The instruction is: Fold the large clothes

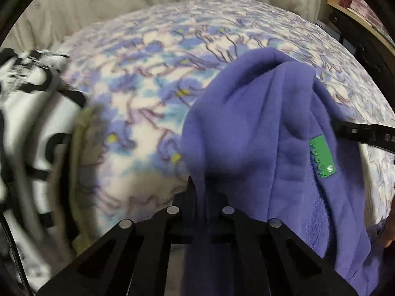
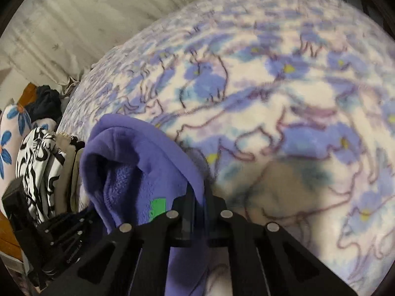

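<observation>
A purple fleece garment (image 1: 259,123) with a green label (image 1: 322,156) hangs bunched above a bed. My left gripper (image 1: 200,187) is shut on one edge of the fleece, which drapes to the right. My right gripper (image 2: 200,192) is shut on another edge of the same fleece (image 2: 138,162), which hangs to its left with the green label (image 2: 158,208) showing. The right gripper also shows in the left wrist view (image 1: 365,133) at the far right, behind the cloth. The left gripper shows in the right wrist view (image 2: 64,231) at the lower left.
The bed is covered by a white blanket with blue flowers (image 1: 148,79). A black-and-white patterned cloth (image 1: 27,128) and other clothes (image 2: 42,162) lie at the bed's left side. A pale curtain (image 2: 74,24) hangs behind. A wooden shelf (image 1: 355,2) stands at the far right.
</observation>
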Available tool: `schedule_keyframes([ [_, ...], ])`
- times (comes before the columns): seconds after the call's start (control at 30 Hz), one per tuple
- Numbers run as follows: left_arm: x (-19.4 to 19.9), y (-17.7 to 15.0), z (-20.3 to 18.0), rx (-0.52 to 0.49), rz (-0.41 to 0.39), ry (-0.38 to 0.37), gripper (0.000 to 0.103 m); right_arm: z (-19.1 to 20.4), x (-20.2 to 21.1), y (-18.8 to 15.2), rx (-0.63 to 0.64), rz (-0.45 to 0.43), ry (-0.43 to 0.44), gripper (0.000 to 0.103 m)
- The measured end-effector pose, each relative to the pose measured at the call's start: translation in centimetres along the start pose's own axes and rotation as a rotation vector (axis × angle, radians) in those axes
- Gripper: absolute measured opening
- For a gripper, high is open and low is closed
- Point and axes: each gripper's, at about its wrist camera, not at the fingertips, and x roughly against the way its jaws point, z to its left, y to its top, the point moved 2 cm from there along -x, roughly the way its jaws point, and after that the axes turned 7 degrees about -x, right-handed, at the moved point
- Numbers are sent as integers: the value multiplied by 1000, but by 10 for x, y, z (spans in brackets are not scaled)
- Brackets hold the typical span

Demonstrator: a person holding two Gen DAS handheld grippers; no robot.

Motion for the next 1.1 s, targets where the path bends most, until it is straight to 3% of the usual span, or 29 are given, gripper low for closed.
schedule_keyframes([
  [0.17,57,-8,21,41,-67,38,3,2,58,-8,7,-84,40,4],
  [0.33,131,-30,27,22,-142,44,3,20,133,-32,79,-167,117,4],
  [0.5,197,-71,24,12,-198,12,3,45,208,-82,191,-258,166,4],
  [0.67,241,-138,21,9,-211,-41,3,40,253,-148,267,-292,182,4],
  [0.87,249,-225,3,14,-178,-100,3,7,264,-229,304,-274,143,5],
  [1.1,232,-294,-20,32,-113,-118,5,-45,232,-315,236,-130,19,9],
])
